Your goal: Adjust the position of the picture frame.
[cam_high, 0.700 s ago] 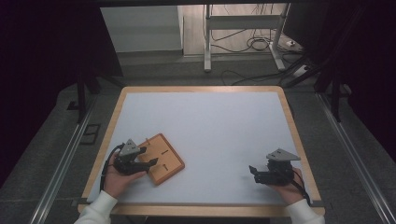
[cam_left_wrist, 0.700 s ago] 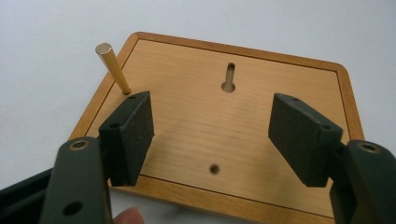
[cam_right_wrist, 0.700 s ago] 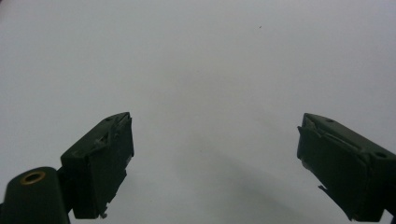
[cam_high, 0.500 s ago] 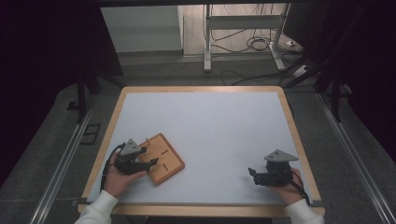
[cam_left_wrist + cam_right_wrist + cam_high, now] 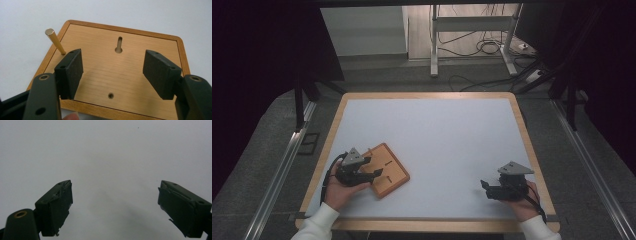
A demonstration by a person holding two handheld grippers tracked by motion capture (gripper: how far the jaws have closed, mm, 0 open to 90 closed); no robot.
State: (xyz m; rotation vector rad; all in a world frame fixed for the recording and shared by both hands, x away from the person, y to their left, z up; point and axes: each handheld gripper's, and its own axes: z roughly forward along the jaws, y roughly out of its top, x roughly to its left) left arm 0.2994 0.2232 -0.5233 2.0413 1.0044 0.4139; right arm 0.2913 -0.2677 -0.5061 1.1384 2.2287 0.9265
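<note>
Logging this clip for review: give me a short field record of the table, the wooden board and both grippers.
surface: white table top with a wooden rim
board: square wooden board, near-left part of the table
board features: brass pin standing at one corner, keyhole slot, small hole
left gripper: open, over the board, holding nothing
right gripper: open, over bare table, holding nothing

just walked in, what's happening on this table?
A person sits at a white table with a set of tongs in each hand. The left tongs hang open over a wooden board at the near left of the table, gripping nothing. A brass pin stands tilted in a hole at one corner of the board, which also has a keyhole slot and a small hole. The right tongs are open over bare tabletop at the near right, away from the board.
</note>
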